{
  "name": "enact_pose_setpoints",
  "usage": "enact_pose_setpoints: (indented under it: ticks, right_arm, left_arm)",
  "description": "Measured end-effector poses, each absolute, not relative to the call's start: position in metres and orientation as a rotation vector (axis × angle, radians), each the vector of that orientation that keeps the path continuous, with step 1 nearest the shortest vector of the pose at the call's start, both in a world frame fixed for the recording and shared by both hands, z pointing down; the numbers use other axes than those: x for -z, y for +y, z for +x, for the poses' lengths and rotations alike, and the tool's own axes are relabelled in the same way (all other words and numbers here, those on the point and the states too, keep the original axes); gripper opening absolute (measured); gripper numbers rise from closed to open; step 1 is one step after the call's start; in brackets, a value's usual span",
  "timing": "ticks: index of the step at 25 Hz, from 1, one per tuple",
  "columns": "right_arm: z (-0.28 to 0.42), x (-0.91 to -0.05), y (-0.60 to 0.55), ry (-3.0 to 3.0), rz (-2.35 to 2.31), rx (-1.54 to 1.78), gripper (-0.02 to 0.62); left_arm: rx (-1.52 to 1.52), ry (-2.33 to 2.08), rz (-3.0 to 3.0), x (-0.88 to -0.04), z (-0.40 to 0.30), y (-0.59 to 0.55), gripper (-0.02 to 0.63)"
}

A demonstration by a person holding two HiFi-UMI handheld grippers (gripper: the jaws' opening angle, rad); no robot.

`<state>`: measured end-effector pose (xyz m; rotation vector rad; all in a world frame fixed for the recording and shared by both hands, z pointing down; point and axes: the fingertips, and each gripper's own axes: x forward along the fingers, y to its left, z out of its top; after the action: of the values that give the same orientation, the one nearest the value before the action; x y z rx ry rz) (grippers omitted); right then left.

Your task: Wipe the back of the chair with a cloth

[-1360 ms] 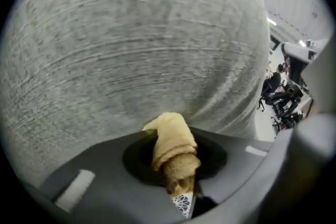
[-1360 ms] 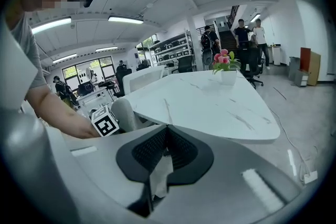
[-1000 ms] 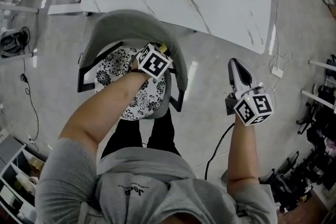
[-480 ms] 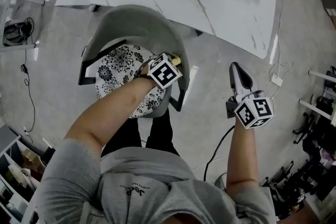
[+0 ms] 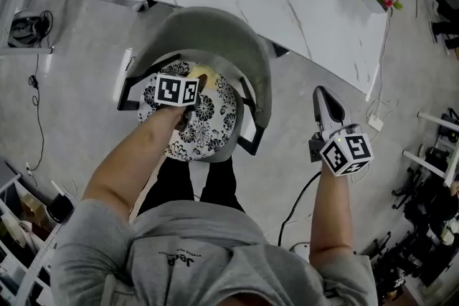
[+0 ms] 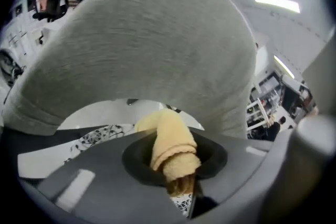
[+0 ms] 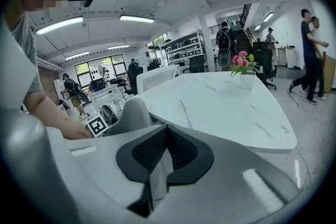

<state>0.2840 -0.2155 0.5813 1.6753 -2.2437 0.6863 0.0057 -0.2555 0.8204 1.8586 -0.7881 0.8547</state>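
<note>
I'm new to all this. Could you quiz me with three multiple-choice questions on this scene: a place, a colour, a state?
1. Where is the yellow cloth?
A. In the left tongs
B. On the table
C. On the floor

2. What colour is the chair back?
A. Red
B. Grey
C. Blue

3. How are the right tongs?
A. Clamped on the cloth
B. Wide open
C. Shut, holding nothing

Answers:
1 A, the cloth sits pinched between those jaws.
2 B, its curved shell is plain grey.
3 C, the jaws meet with nothing between them.
</note>
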Motion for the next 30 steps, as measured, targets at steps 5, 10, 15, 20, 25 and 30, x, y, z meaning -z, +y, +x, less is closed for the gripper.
enact_pose_setpoints:
  ticks: [5,10,15,20,25,30]
  right_arm:
    - [0.251,-0.583,-0.231,-2.257,1.637,-0.677,0.003]
    - [0.225,-0.586,-0.236,-2.247,1.612,-0.676,0.003]
    - [0.217,-0.588,-0.241,-2.21,1.626,-0.666,0.003]
    - [0.221,-0.587,-0.244,-2.183,1.666,-0.654,0.003]
    - [0.243,-0.587,-0.244,-2.154,1.727,-0.65,0.003]
    - [0.264,-0.592,-0.24,-2.134,1.771,-0.65,0.003]
  left_arm:
    - [-0.786,-0.987,1.691,-0.845,-0.078,-0.28,0.124]
    - [-0.801,-1.138,1.598,-0.867,-0.129,-0.301,0.124]
    - [-0.772,-1.166,1.604,-0.873,-0.133,-0.325,0.124]
    - [-0.786,-1.11,1.667,-0.876,-0.111,-0.34,0.124]
    - [-0.862,-1.047,1.749,-0.876,-0.082,-0.35,0.124]
    - [-0.946,-0.963,1.811,-0.883,-0.048,-0.352,0.124]
